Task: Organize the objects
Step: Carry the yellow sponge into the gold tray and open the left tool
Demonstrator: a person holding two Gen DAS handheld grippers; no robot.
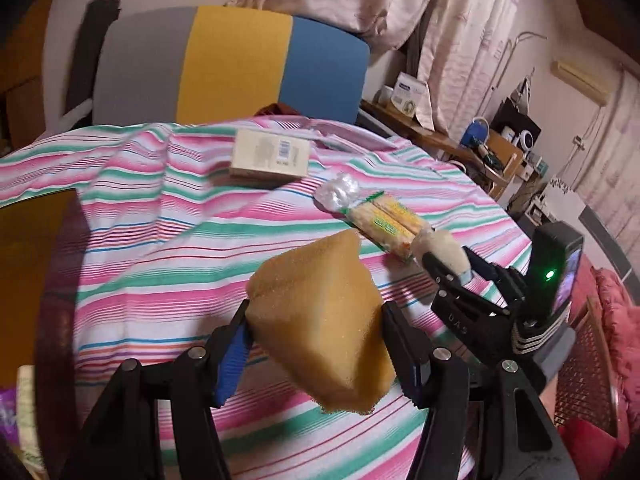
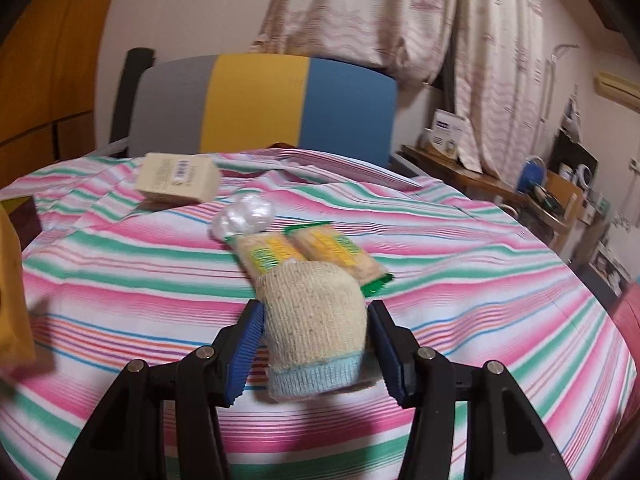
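Sponge [image 1: 320,320] clamped between left gripper [image 1: 316,344] pads, off the cloth [image 1: 160,240]

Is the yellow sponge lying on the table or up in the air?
Up in the air. The left gripper holds the yellow sponge between its pads, above the striped cloth.

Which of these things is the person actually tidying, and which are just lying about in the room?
Part of the job:
- yellow sponge, held in the left claw
- knitted glove, held in the right claw
- cracker packs, plastic wrap ball and cream box on the striped cloth

Just lying about:
- chair
- curtains
- cluttered side shelf
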